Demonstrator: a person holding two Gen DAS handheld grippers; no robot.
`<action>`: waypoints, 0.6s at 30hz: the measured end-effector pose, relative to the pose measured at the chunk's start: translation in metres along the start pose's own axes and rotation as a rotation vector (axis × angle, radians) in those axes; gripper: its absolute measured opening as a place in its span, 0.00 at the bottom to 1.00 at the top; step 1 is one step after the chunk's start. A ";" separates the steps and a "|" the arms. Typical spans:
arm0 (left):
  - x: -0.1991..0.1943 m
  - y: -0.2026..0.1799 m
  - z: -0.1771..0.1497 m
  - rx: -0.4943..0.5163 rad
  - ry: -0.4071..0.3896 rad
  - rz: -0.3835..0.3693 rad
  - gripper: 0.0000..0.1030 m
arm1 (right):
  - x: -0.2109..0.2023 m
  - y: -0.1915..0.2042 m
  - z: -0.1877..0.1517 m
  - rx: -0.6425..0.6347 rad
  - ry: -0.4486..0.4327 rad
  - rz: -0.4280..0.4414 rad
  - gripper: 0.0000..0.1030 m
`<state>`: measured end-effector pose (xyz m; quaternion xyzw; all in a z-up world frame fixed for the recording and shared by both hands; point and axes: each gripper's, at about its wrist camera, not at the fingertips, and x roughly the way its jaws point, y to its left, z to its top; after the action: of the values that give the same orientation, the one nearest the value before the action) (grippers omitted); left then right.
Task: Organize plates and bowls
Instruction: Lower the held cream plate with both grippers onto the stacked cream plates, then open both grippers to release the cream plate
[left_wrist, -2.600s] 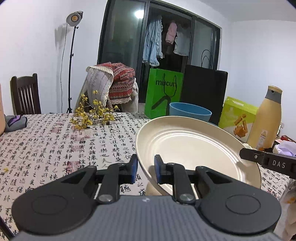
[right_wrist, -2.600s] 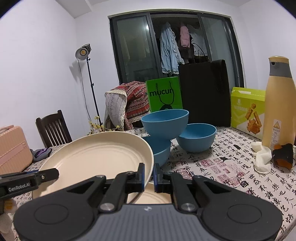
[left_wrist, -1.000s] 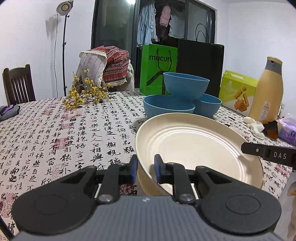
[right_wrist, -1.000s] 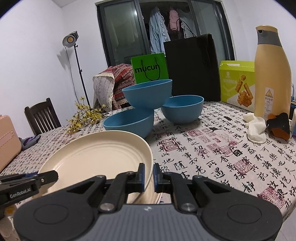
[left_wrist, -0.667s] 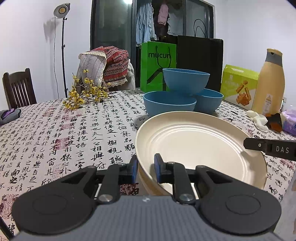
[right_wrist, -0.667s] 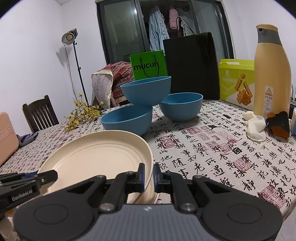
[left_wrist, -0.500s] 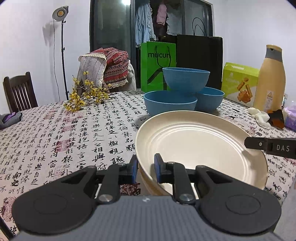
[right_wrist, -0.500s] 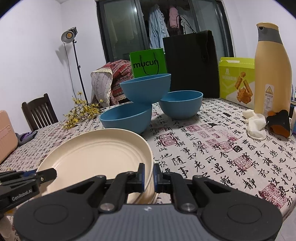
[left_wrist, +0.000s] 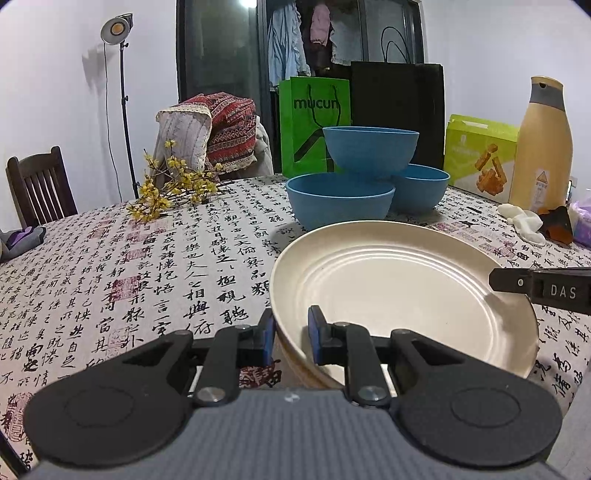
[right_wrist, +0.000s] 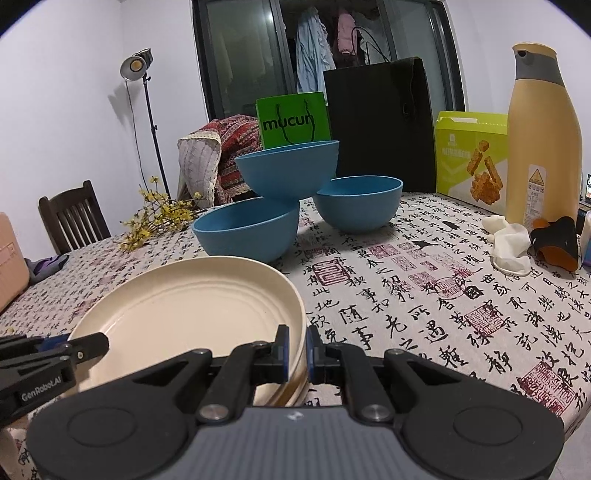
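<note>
Both grippers hold a cream plate (left_wrist: 399, 280) by opposite rims, low over the calligraphy tablecloth (left_wrist: 147, 258). My left gripper (left_wrist: 291, 332) is shut on its left rim. My right gripper (right_wrist: 297, 349) is shut on the right rim of the same plate (right_wrist: 192, 317). More cream plate edges show under it at the near side. I cannot tell whether it rests on the table. Just beyond stand three blue bowls: one (right_wrist: 288, 170) perched on the rims of two others (right_wrist: 247, 232) (right_wrist: 358, 203).
A tall tan bottle (left_wrist: 543, 147), a green snack box (left_wrist: 480, 158), a white cloth (right_wrist: 509, 243) and an orange-and-black item (right_wrist: 554, 240) sit at the right. Yellow flowers (left_wrist: 170, 188) lie at the back left. Green and black bags stand behind the bowls.
Since the earliest frames both grippers have sunk with the plate toward the table, bringing the bowls into view over its rim. Over the last second the scene has hardly shifted.
</note>
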<state>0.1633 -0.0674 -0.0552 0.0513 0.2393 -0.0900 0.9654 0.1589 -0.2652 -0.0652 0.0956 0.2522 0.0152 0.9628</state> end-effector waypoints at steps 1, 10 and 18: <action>0.000 0.000 0.000 0.003 0.001 0.001 0.19 | 0.000 0.000 0.000 -0.003 -0.001 -0.001 0.09; 0.002 -0.001 -0.002 0.000 0.018 -0.005 0.23 | 0.003 0.001 -0.002 -0.024 -0.001 -0.009 0.09; -0.006 0.011 0.002 -0.052 -0.040 -0.020 0.54 | -0.003 -0.003 0.003 -0.032 -0.055 0.018 0.22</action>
<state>0.1612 -0.0557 -0.0498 0.0222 0.2228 -0.0944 0.9700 0.1577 -0.2691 -0.0616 0.0829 0.2242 0.0250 0.9707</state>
